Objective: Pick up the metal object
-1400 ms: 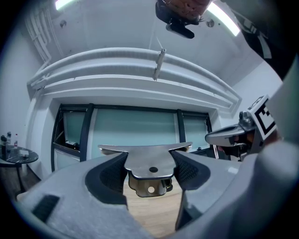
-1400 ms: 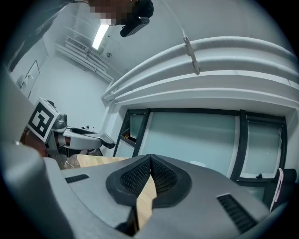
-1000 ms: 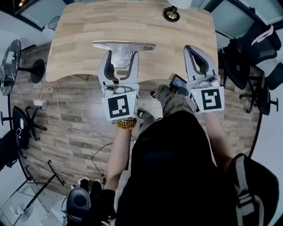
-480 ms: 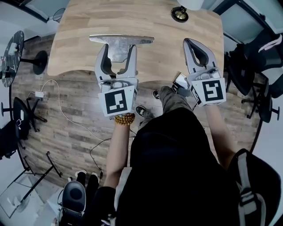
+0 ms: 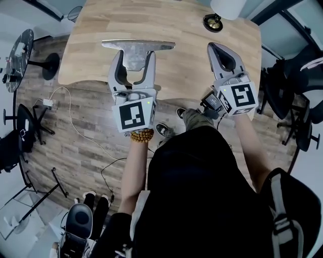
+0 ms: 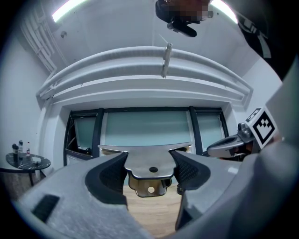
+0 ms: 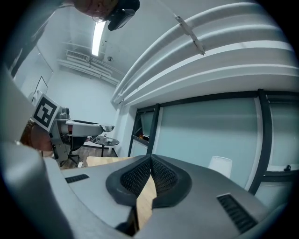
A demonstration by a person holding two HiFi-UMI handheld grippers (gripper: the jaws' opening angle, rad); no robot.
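The metal object (image 5: 137,48) is a flat T-shaped steel bracket with a wide bar at the far end. It hangs over the wooden table (image 5: 192,55). My left gripper (image 5: 135,56) is shut on its stem, one finger on each side. In the left gripper view the dark pads (image 6: 108,173) press the plate's two edges, and the metal object (image 6: 149,162) shows a small hole with the windows behind it. My right gripper (image 5: 215,48) is over the table's right part, shut with nothing in it. Its pads (image 7: 140,175) meet in the right gripper view.
A small round brass-coloured object (image 5: 213,22) and a white cylinder (image 5: 229,6) stand at the table's far right. Dark office chairs (image 5: 298,75) crowd the right side. A round side table (image 5: 17,50) and a cable (image 5: 75,136) are on the floor at the left.
The left gripper keeps its hold on the metal object in about the same place. The right gripper has edged slightly forward over the table. The head view has shifted a little.
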